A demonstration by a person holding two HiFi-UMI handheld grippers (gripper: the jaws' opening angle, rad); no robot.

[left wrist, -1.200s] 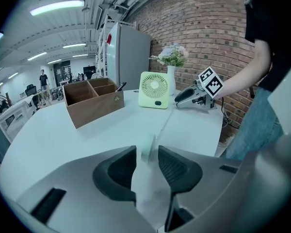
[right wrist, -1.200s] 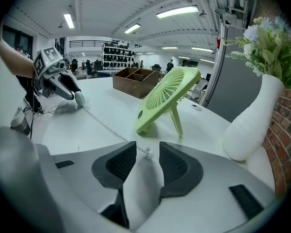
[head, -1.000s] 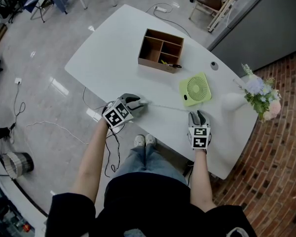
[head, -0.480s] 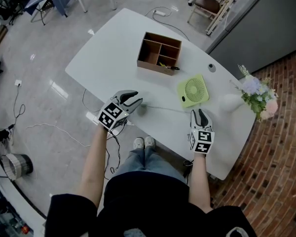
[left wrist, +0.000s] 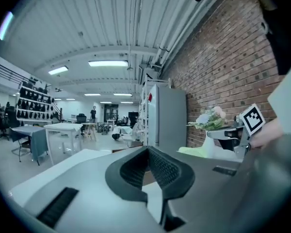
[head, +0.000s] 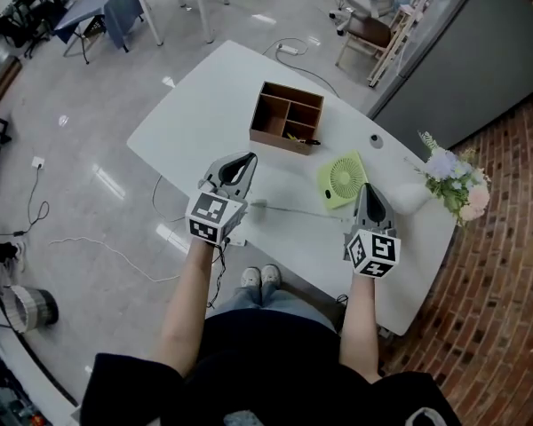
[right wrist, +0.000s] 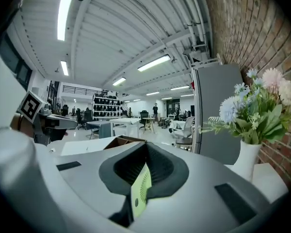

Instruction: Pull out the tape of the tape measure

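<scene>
Tape measure (head: 258, 205) lies on the smooth white table (head: 195, 105), between my two tools, its small case nearer the left one. Its thin pale tape (head: 302, 210) is drawn out in a straight line toward the right. My left gripper (head: 250, 158) hangs above the table with its curved, ribbed dark jaws pressed together at the tips on nothing. My right gripper (head: 366, 188) is the same, tips together and empty, near the square green fan (head: 342, 178). A compartmented wooden box (head: 289, 116) stands beyond.
</scene>
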